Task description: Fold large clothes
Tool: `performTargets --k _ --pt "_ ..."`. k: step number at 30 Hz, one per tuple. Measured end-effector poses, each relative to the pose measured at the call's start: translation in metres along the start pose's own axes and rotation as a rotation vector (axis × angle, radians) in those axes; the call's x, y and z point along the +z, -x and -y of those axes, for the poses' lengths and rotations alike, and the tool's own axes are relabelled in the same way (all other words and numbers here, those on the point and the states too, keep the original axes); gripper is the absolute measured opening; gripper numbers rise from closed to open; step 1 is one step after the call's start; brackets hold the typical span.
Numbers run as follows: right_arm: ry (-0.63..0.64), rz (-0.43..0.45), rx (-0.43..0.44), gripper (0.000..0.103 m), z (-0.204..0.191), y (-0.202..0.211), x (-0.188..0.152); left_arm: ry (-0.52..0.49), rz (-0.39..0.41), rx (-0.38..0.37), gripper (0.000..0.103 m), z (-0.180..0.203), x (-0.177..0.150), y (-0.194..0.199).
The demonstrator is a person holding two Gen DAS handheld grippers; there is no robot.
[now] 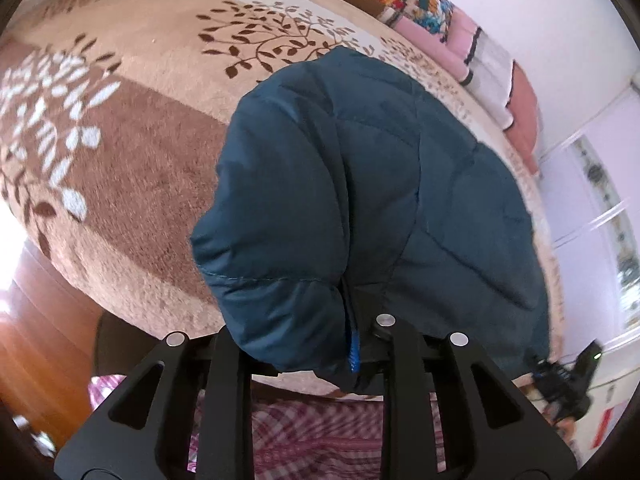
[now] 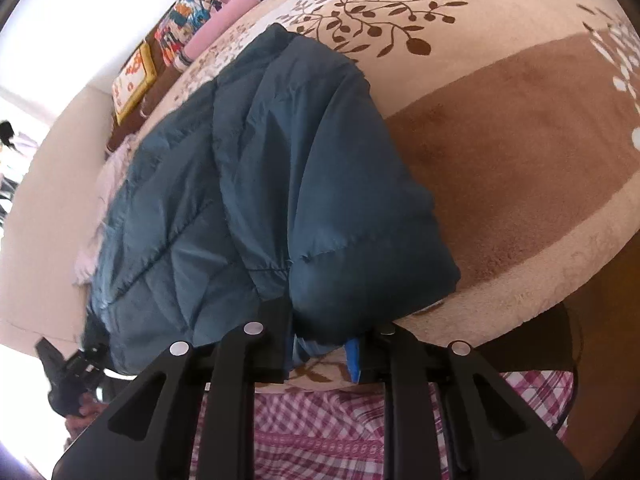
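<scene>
A dark teal quilted jacket [image 1: 360, 200] lies on a beige and brown leaf-patterned blanket [image 1: 132, 152]. My left gripper [image 1: 312, 344] is shut on the jacket's near edge, and padded fabric bulges between and over the jaws. In the right wrist view the same jacket [image 2: 260, 184] stretches away to the upper left. My right gripper [image 2: 324, 340] is shut on its near corner, with a bright blue lining strip [image 2: 352, 360] showing at the right jaw. Each gripper shows small in the other's view, the right one [image 1: 568, 380] and the left one [image 2: 72, 376].
Pink and multicoloured folded bedding [image 1: 440, 20] and a yellow-edged cushion [image 2: 134, 76] lie along the far side of the bed. The person's pink plaid clothing [image 1: 320, 432] is close under the grippers. A wooden floor [image 1: 36, 340] lies beside the bed edge. A white wall and cabinet [image 1: 592, 184] stand right.
</scene>
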State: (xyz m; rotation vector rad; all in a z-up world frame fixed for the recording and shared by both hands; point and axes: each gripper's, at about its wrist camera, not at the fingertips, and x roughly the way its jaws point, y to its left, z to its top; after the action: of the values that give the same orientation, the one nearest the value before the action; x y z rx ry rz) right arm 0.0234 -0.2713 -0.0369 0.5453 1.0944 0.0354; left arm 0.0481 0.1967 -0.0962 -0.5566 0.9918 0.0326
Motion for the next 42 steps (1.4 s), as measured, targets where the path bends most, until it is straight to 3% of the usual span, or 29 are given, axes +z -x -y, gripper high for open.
performTargets --k 15,21,26,32,42 --pt "0.102 -0.027 -0.151 0.046 -0.015 0.007 -0.009 -0.013 0.003 0.119 0.043 0.007 -0.002 -0.003" --pt "0.134 -0.017 -0.191 0.049 -0.022 0.018 -0.018 0.003 0.008 0.13 0.051 0.005 -0.005 -0.002" --pt "0.181 0.048 -0.267 0.054 -0.035 0.042 -0.035 -0.009 0.017 0.154 0.054 0.008 -0.01 0.0" --pt "0.276 0.1 -0.336 0.056 -0.056 0.061 -0.043 -0.063 -0.049 0.168 0.057 0.011 -0.008 0.0" --pt "0.398 0.106 -0.351 0.06 -0.106 0.053 -0.031 -0.114 -0.048 0.178 0.061 0.012 -0.008 0.001"
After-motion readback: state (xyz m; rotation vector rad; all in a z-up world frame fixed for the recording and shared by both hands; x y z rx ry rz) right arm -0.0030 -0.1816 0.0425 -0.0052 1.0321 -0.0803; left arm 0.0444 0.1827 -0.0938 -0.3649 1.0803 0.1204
